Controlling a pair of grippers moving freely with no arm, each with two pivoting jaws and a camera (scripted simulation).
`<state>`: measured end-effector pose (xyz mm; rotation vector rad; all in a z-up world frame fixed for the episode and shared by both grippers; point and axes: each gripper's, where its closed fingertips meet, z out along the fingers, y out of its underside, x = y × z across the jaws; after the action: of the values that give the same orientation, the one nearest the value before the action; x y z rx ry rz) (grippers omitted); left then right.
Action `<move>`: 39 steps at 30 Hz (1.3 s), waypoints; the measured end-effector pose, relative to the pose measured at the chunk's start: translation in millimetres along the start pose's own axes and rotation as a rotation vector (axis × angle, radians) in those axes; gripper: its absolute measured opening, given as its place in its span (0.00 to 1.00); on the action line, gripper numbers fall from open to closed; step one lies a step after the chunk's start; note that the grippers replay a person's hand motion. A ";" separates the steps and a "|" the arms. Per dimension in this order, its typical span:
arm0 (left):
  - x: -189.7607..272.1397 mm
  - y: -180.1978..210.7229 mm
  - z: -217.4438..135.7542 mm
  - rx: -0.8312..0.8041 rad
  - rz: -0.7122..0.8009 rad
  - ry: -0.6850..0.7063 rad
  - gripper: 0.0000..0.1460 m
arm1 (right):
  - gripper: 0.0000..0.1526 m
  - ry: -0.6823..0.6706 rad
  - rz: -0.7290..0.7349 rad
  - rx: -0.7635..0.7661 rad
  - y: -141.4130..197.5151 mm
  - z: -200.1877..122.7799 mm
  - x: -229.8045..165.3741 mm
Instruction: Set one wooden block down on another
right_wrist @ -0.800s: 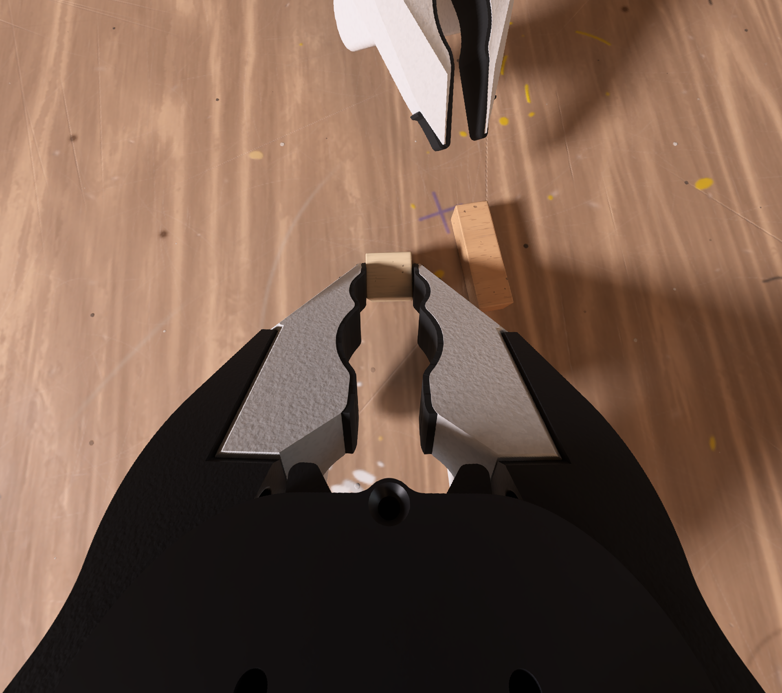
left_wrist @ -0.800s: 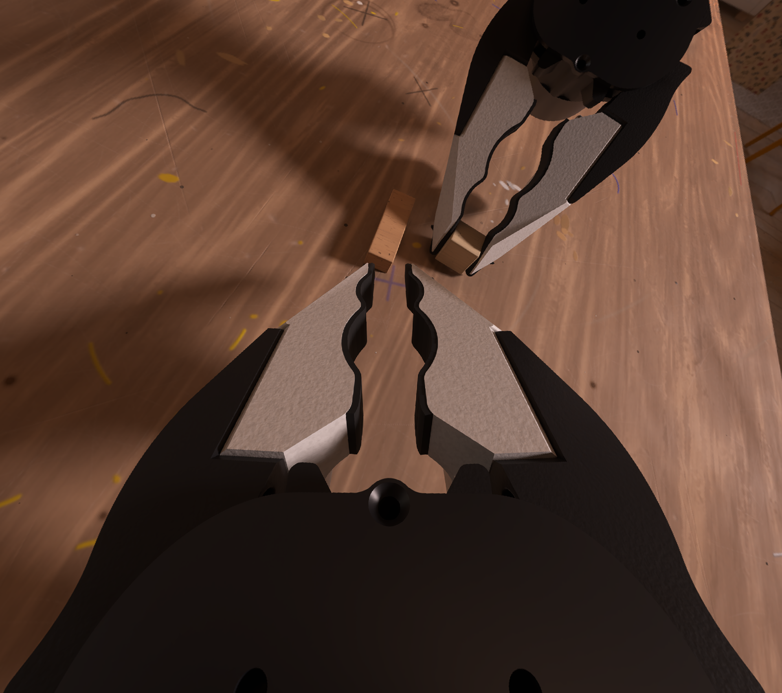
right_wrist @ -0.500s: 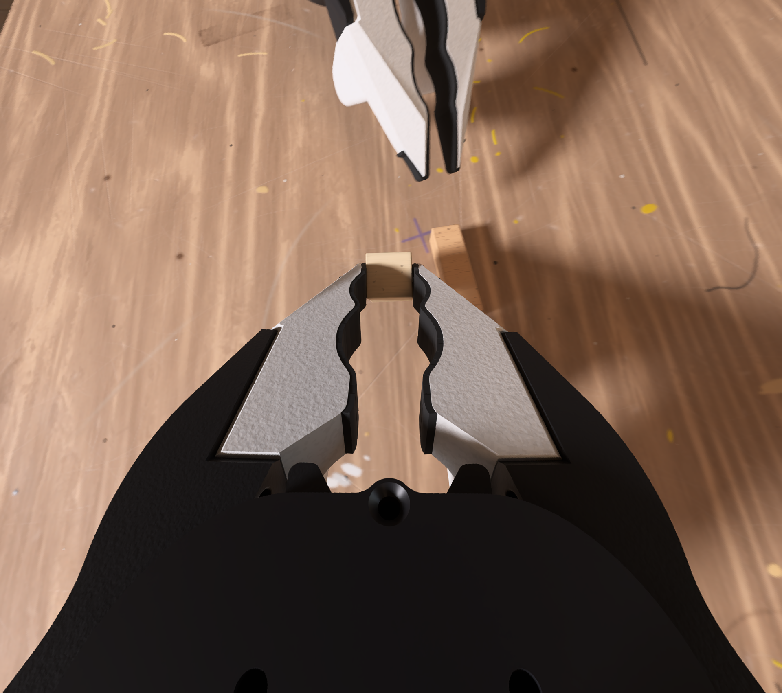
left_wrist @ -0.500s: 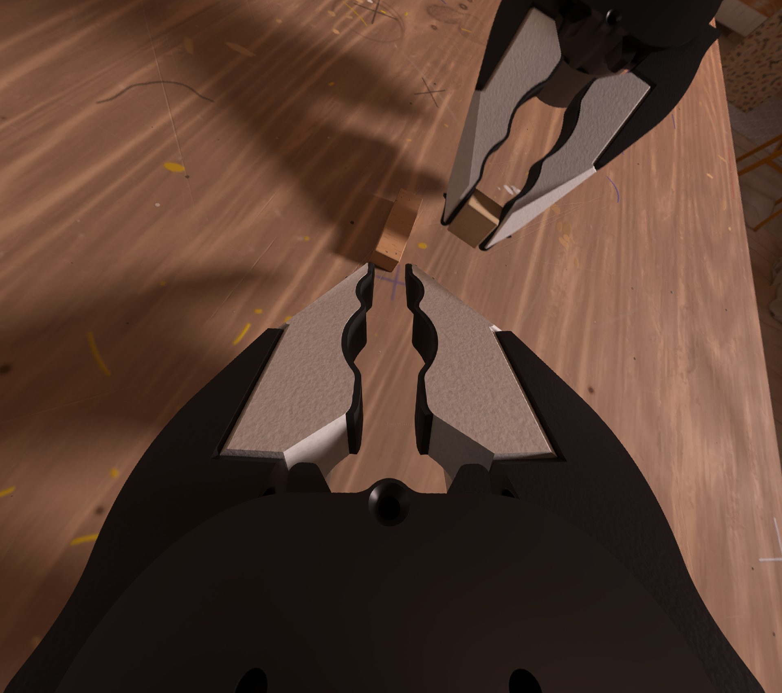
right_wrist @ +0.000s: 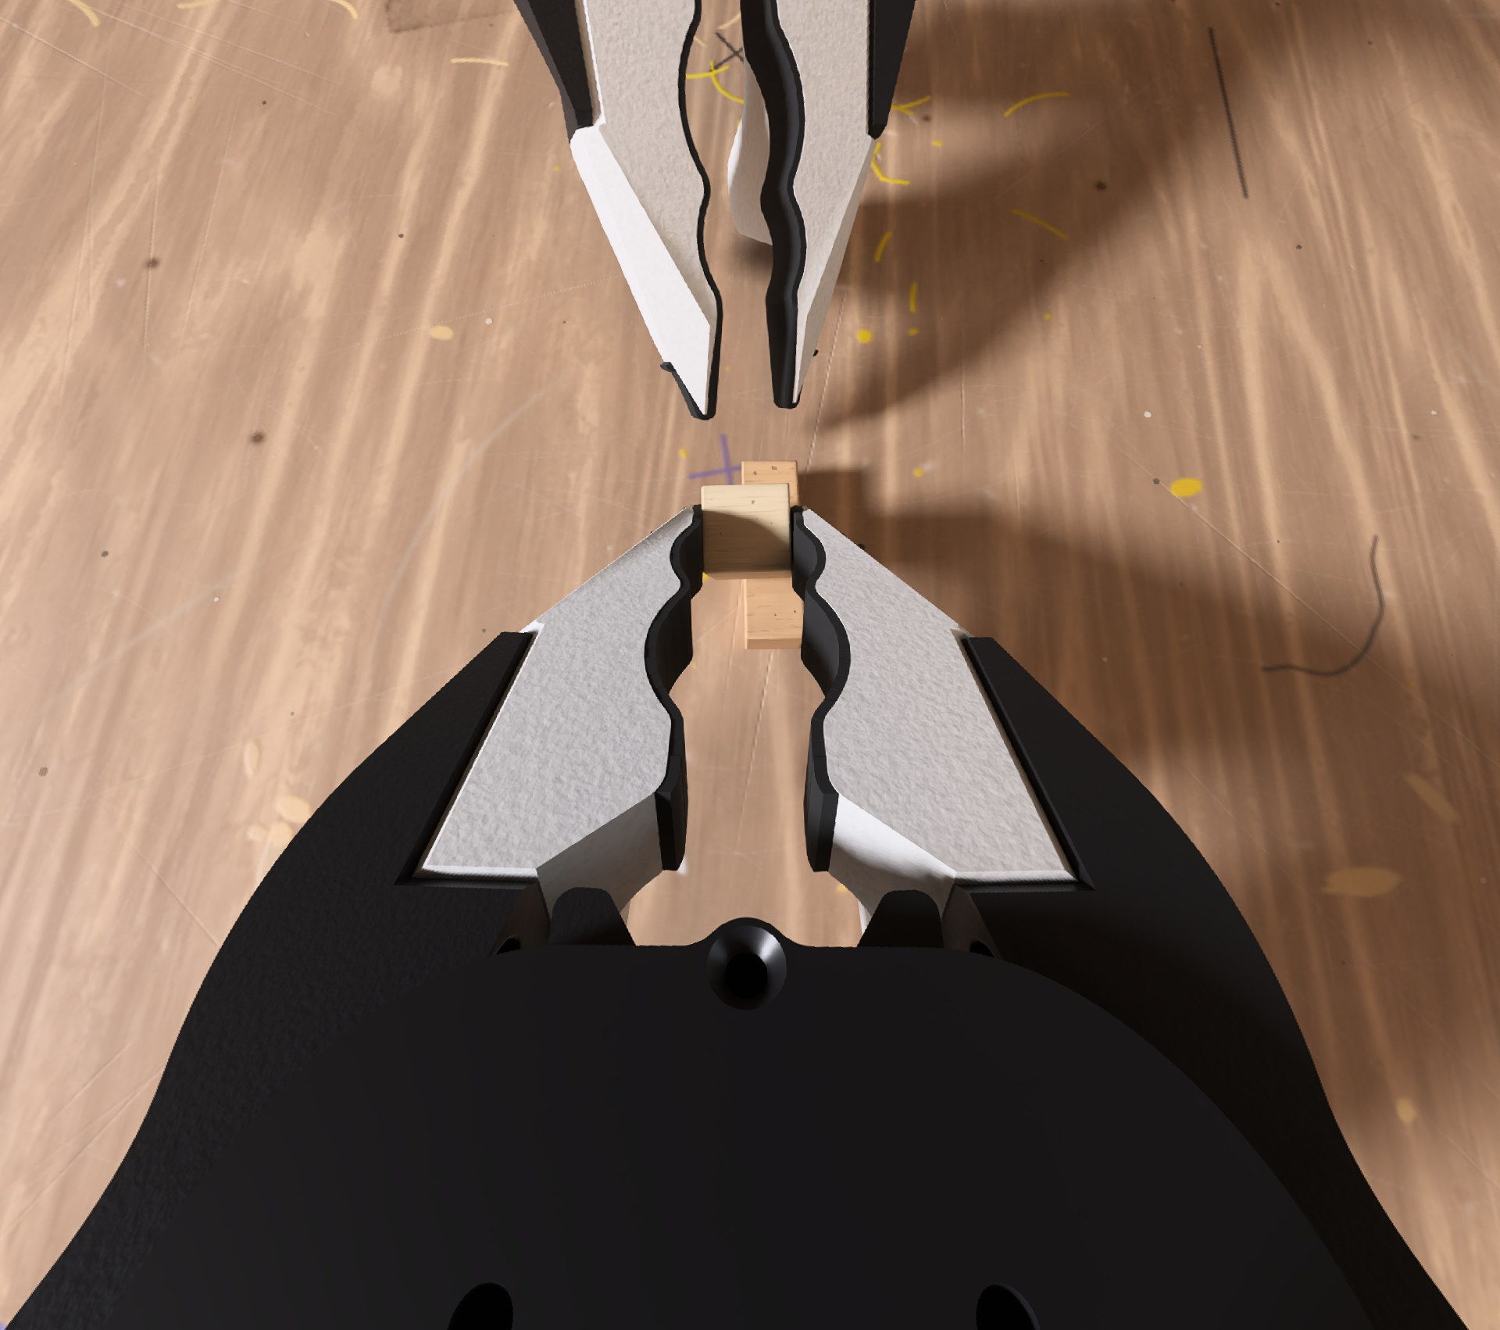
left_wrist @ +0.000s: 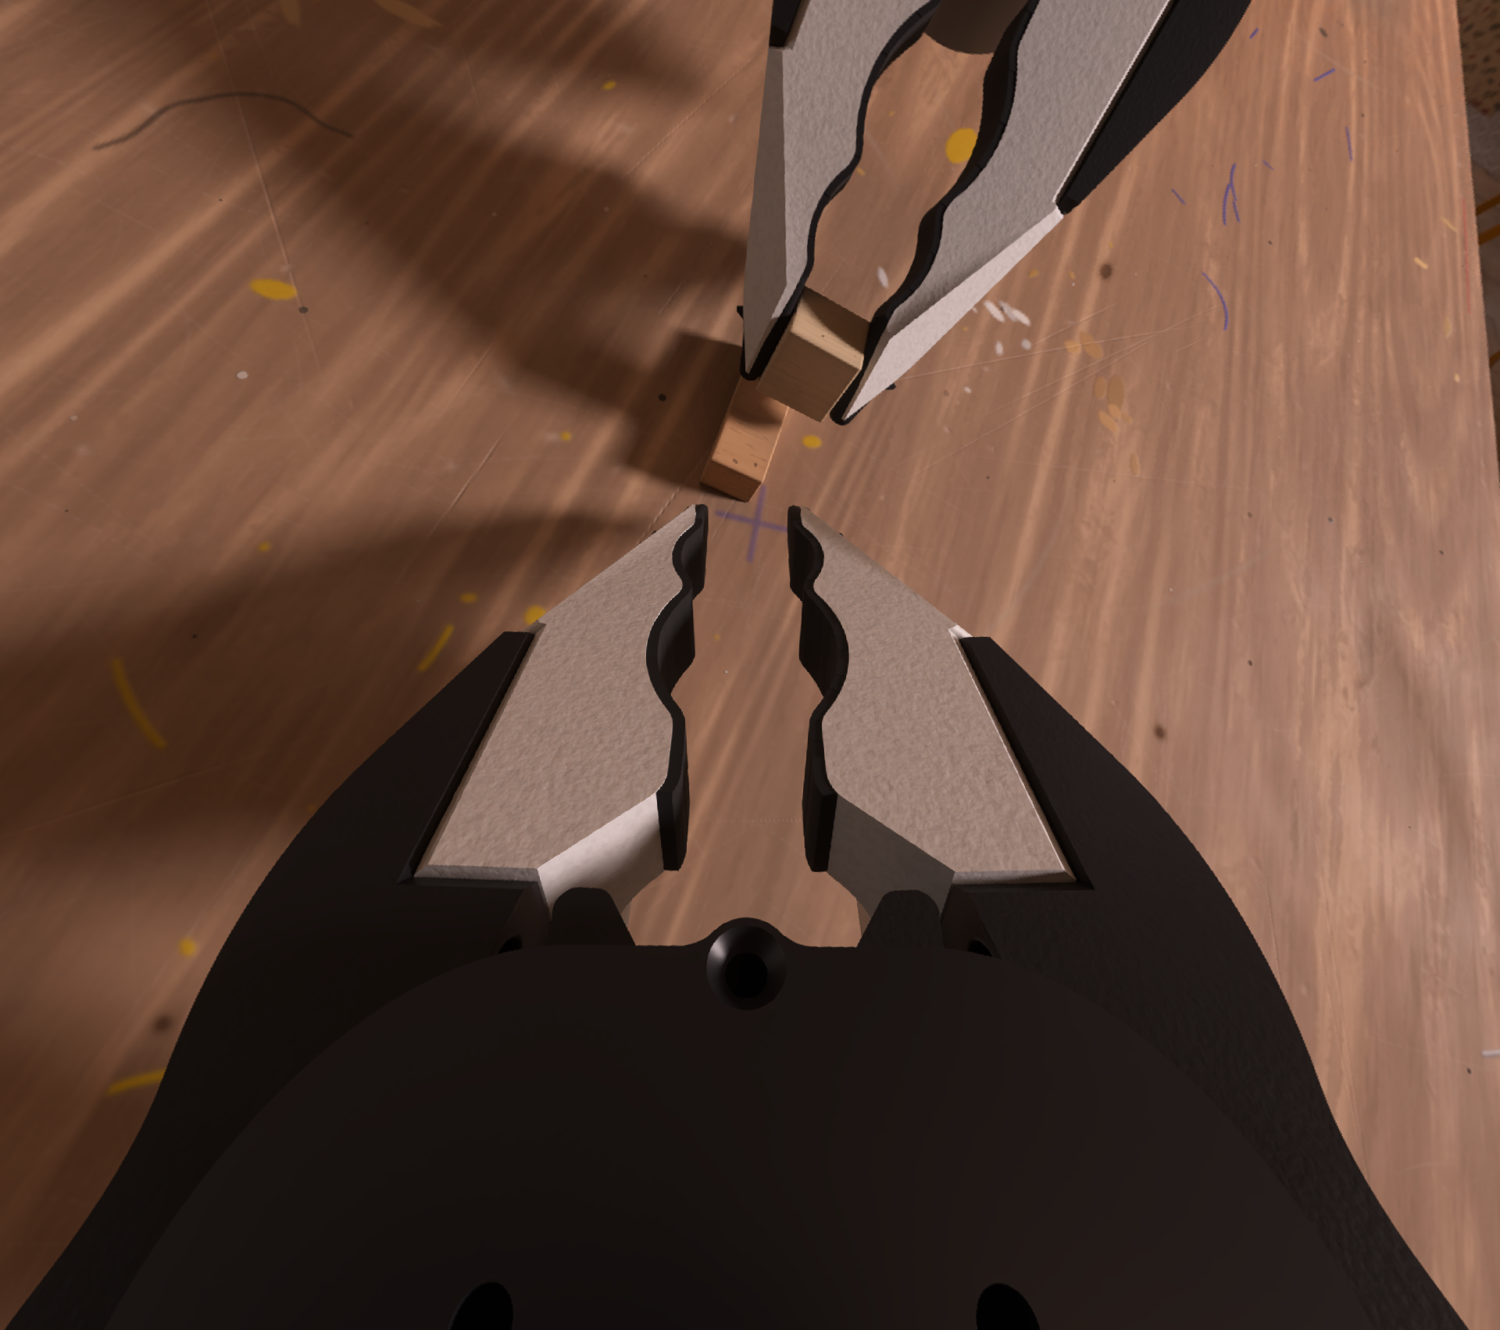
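In the left wrist view, my left gripper (left_wrist: 747, 520) fills the lower half of the frame, its jaws parted by a narrow gap with nothing between them; it is released and touches no block. Through the gap I see bare wooden table (left_wrist: 325, 398) and a small purple cross mark (left_wrist: 755, 521) just ahead of the tips. Just above that mark lies the lower block (left_wrist: 740, 459), flat on the table, its long axis running from the centre of the frame up and slightly right, its near end face turned toward me. The right gripper (left_wrist: 799, 398) comes down from the upper right, clenched on the held block (left_wrist: 814, 357), which sits over the far part of the lower block. I cannot tell from here whether the two blocks touch.

In the right wrist view, my right gripper (right_wrist: 747, 528) occupies the lower half, its fingertips grasping the held block (right_wrist: 745, 532) by its two side faces, so its clamped width runs left to right across the frame. Under it the lower block (right_wrist: 769, 613) shows between the fingers, long axis running straight up the frame, one end poking out just above the held block at centre. The held block sits slightly left of the lower block's line. The left gripper (right_wrist: 743, 398) hangs down from the top centre, tips close together, holding nothing, just above the cross mark (right_wrist: 722, 467) on the table (right_wrist: 243, 398).
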<state>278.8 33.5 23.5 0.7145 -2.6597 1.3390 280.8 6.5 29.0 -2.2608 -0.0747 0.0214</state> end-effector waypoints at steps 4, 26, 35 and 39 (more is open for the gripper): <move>-1.7 1.4 0.9 -0.009 -0.006 0.000 0.13 | 0.13 -0.017 0.000 0.002 1.5 0.4 2.1; -1.1 2.0 0.4 -0.014 -0.017 0.012 0.13 | 0.13 -0.053 0.004 -0.012 2.1 4.0 -0.3; -0.9 2.7 -0.2 -0.015 -0.022 0.015 0.13 | 0.20 0.022 0.034 -0.007 -4.2 -5.2 6.1; -1.3 2.4 -0.3 -0.013 -0.026 0.012 0.13 | 0.19 0.114 0.129 0.043 -18.7 -14.2 6.6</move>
<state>278.9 35.4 21.5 0.7344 -2.6378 1.3136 287.1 7.9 52.5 -2.2158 0.1310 -0.0363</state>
